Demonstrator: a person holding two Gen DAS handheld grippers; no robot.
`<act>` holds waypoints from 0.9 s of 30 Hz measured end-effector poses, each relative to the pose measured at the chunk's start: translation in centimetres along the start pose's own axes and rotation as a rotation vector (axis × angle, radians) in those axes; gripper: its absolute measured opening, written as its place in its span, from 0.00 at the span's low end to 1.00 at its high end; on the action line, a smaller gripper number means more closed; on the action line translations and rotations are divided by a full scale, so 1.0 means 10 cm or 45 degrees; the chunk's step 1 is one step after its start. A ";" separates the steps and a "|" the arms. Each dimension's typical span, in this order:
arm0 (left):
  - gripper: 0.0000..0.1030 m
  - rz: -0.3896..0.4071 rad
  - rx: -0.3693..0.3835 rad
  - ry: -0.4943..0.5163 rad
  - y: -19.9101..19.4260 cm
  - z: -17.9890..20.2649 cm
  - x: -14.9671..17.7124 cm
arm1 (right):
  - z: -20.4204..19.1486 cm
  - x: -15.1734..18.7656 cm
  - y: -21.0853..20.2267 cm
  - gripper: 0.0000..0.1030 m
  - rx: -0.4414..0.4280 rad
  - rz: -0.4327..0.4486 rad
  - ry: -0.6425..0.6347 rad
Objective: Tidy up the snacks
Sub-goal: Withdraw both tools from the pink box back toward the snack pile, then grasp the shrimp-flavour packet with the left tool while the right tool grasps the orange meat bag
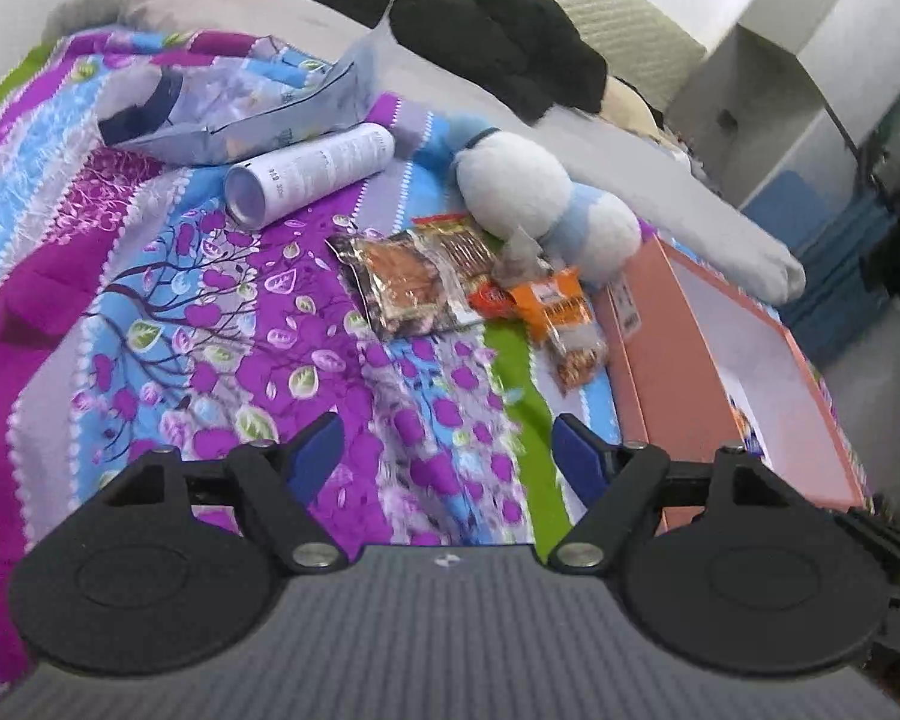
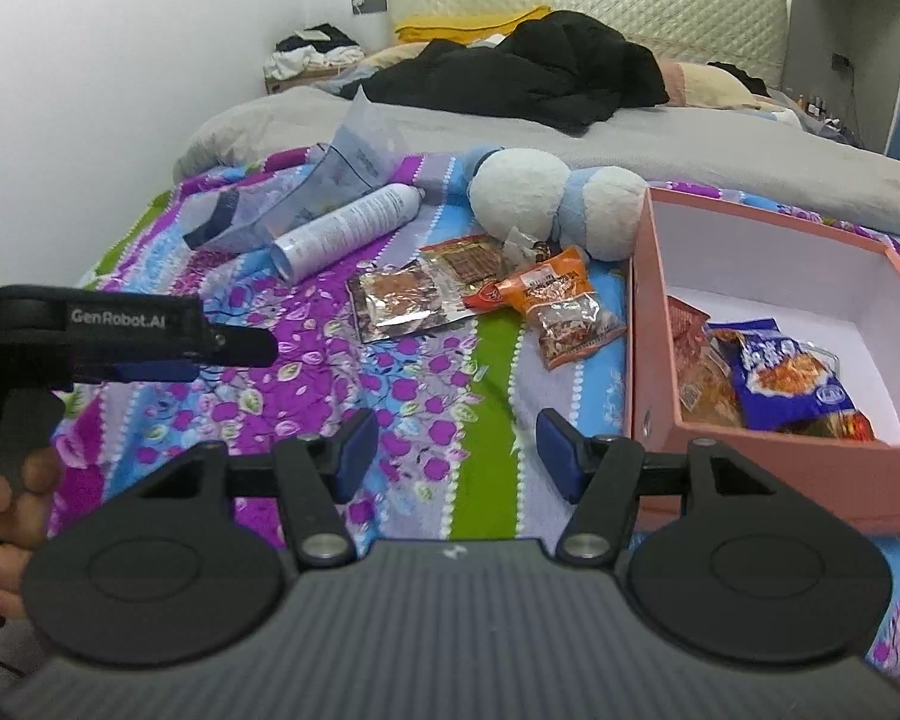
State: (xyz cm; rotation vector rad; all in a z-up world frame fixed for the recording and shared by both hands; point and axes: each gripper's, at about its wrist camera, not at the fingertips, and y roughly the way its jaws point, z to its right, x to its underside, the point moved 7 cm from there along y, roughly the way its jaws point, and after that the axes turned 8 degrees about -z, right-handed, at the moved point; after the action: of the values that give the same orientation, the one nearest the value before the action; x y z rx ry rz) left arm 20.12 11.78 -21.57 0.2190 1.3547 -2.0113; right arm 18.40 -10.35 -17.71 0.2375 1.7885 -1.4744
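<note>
Snack packets (image 1: 450, 288) lie heaped on the floral bedspread (image 1: 210, 300) beside the pink box (image 1: 660, 372), beyond the left gripper (image 1: 444, 456), gaping and empty. Seen from the right gripper (image 2: 450, 450), likewise parted and empty, the box holds a blue packet (image 2: 792, 378); overlapping wrappers could make a pinch lift two or slip.

A bed (image 2: 390, 396) under a floral cover carries snack packets (image 2: 486, 300) mid-surface, a pink box (image 2: 768, 468) toward its right edge, a plush toy (image 2: 558, 204) just behind the packets, and a white can (image 2: 348, 228) and clear bag (image 2: 330, 180) farther left.
</note>
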 end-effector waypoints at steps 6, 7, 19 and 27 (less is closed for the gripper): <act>0.54 -0.040 0.051 -0.097 0.50 -0.22 -0.27 | 0.03 -0.24 0.43 0.59 0.046 -0.020 -0.063; 0.51 -0.041 0.055 -0.108 0.59 -0.26 -0.33 | 0.04 -0.28 0.50 0.59 0.054 -0.023 -0.072; 0.48 -0.106 0.078 -0.073 1.44 -0.45 -0.76 | 0.24 -0.66 1.49 0.60 0.123 -0.091 -0.065; 0.48 -0.139 0.061 -0.084 1.73 -0.55 -0.92 | 0.42 -0.88 1.93 0.67 0.176 -0.147 -0.068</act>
State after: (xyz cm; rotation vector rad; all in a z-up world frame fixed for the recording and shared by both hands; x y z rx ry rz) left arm 36.53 16.91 -32.49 0.1010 1.3034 -2.1236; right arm 37.59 -5.37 -26.30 0.1647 1.6838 -1.6734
